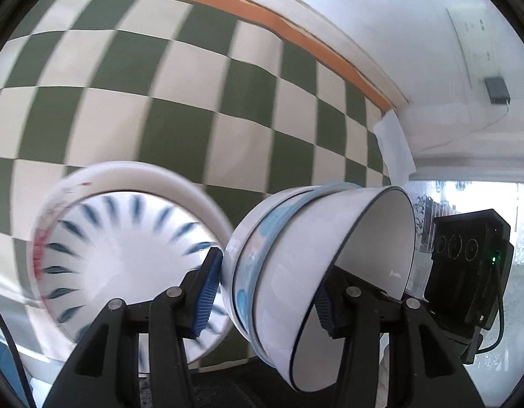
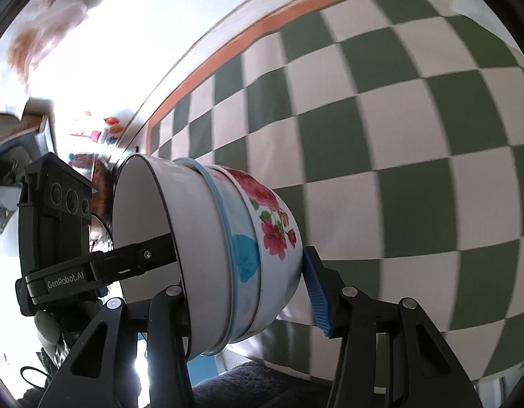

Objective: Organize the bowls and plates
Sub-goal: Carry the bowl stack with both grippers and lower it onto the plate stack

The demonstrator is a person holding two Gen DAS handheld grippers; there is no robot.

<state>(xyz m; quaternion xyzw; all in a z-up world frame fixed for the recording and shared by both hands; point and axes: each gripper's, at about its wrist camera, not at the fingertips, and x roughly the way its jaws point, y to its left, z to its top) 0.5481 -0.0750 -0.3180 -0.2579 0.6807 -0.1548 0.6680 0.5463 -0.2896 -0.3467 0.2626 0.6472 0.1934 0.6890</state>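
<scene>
Your left tool [image 1: 265, 301] and right tool [image 2: 250, 297] both clamped on the tilted stack of nested bowls [image 2: 228, 248], lifted above the checkered table [image 1: 201, 108], blue-patterned plate [image 1: 126, 258] behind at left.

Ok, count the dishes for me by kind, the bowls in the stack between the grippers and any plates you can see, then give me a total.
Bowls, nested in the stack: 3 (a dark-rimmed white bowl, a blue-patterned bowl, a red-flowered bowl)
Plates: 1 (a white plate with blue dashes, lying on the checked cloth)
Total: 4
</scene>
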